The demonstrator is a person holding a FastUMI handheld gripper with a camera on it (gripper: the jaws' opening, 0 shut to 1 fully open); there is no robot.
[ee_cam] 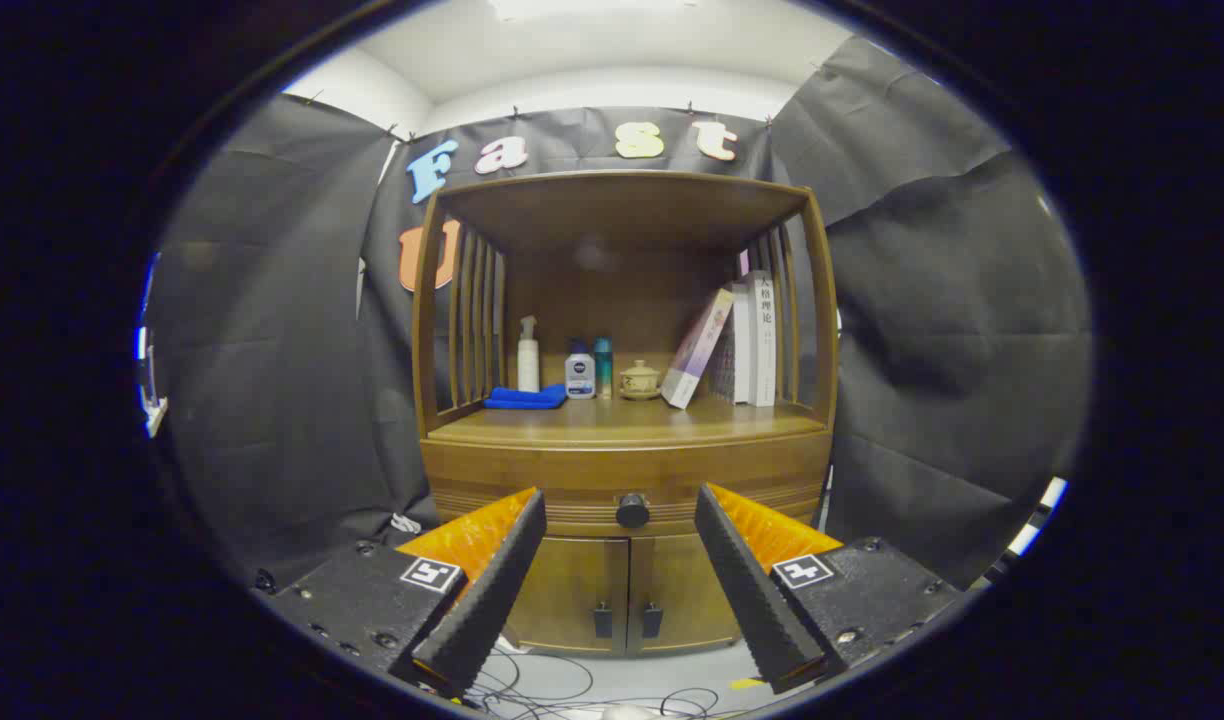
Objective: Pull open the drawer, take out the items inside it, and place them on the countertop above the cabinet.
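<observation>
My claw [620, 500] has its two fingers apart and holds nothing; the closed drawer [627, 490] with one round knob [632, 510] lies just ahead between them, its long axis left to right. On the countertop [622, 425] I count three bottles [579, 372] and one folded blue cloth [525, 398] at the back left edge, one small lidded pot [639, 381] mid-back, and about three books [742, 340] at the right edge.

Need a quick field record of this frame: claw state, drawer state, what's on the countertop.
claw: open, holding nothing, apart from the cabinet
drawer: closed
drawer knob: between the claw's fingers, beyond them
countertop: holds blue cloth, pump bottle, two small bottles, lidded cup, books
lower doors: closed
floor: cables below the cabinet
</observation>
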